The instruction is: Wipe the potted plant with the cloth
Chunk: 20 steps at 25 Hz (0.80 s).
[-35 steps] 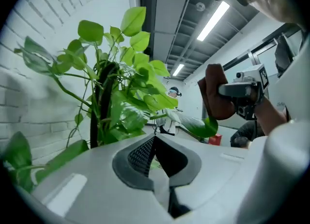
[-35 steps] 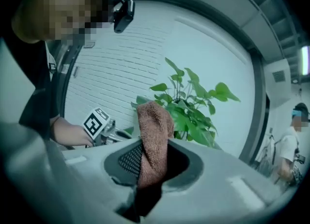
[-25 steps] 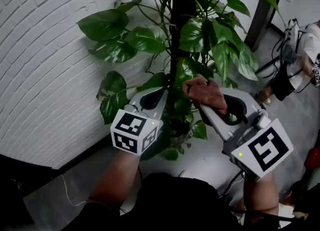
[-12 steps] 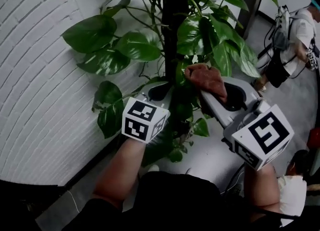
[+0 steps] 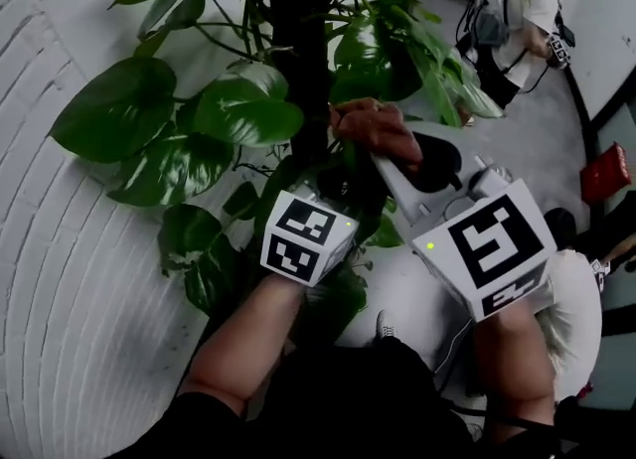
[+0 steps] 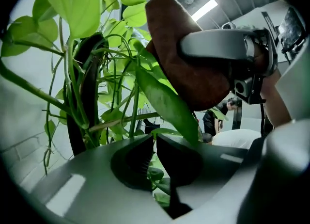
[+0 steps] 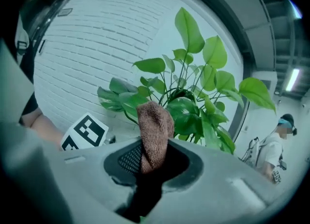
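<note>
Cloth (image 5: 378, 131), just one, clamped in right gripper (image 7: 153, 151) jaws against one potted plant (image 5: 248, 109); left gripper (image 6: 155, 141) jaws together.

**Operator:** Is any text, label, brand or number legible?

**Inspector:** None can be read in any view.

**Operator:** What marking is on the left marker cube (image 5: 303, 238)?

**Inspector:** Two faces show, each with a black-and-white square code pattern. These are block patterns only, not letters or digits. The right gripper view shows the same kind of pattern on this cube.

**Operator:** And on the right marker cube (image 5: 494, 253)?

**Inspector:** The upper face carries one large black block pattern on white. The lower face shows part of a second pattern.

**Operator:** Is there print on the red object (image 5: 604, 171) on the floor?

**Inspector:** It is too small and dim to tell.
</note>
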{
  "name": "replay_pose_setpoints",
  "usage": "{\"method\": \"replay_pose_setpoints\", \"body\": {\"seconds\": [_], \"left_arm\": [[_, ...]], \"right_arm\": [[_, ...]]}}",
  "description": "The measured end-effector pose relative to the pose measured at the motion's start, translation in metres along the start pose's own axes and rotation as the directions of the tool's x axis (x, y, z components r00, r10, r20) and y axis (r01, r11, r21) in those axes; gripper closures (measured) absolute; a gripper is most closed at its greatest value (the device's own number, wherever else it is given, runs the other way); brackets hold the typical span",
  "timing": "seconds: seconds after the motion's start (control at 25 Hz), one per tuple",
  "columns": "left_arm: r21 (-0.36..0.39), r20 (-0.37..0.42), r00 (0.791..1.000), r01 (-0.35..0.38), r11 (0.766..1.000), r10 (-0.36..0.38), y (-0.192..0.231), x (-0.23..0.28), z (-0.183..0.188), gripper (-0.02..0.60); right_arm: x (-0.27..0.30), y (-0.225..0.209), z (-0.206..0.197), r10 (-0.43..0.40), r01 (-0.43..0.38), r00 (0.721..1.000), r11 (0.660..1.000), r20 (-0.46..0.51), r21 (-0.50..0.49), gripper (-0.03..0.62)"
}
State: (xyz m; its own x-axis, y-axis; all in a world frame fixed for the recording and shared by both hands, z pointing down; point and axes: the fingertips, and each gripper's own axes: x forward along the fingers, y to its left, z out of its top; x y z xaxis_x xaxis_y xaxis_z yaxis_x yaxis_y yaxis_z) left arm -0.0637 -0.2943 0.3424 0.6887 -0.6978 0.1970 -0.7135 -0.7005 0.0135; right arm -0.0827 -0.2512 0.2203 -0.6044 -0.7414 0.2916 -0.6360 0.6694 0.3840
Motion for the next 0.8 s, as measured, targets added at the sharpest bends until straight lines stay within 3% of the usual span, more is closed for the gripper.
{"method": "replay_pose_setpoints", "body": {"seconds": [0.24,0.36,0.6,0.8], "left_arm": [[0.054,0.072,0.993,0.093,0.994,-0.097,-0.015,-0.006,0.019,0.557],[0.019,0.073,0.989,0.128,0.992,-0.129,-0.016,-0.003,0.016,0.559],[-0.035,0.048,0.985,0.167,0.985,-0.165,-0.02,-0.001,0.005,0.563],[-0.044,0.002,0.981,0.193,0.98,-0.194,-0.026,0.002,-0.01,0.564]], "right_arm": [[0.019,0.005,-0.023,-0.021,0.023,0.995,1.0,-0.096,0.019,0.53],[0.02,0.01,-0.028,-0.024,0.024,0.992,1.0,-0.122,0.0,0.53],[0.018,0.018,-0.031,0.001,0.001,0.995,1.0,-0.103,0.023,0.53],[0.01,0.016,-0.033,-0.004,0.009,0.999,0.995,-0.052,0.102,0.53]]}}
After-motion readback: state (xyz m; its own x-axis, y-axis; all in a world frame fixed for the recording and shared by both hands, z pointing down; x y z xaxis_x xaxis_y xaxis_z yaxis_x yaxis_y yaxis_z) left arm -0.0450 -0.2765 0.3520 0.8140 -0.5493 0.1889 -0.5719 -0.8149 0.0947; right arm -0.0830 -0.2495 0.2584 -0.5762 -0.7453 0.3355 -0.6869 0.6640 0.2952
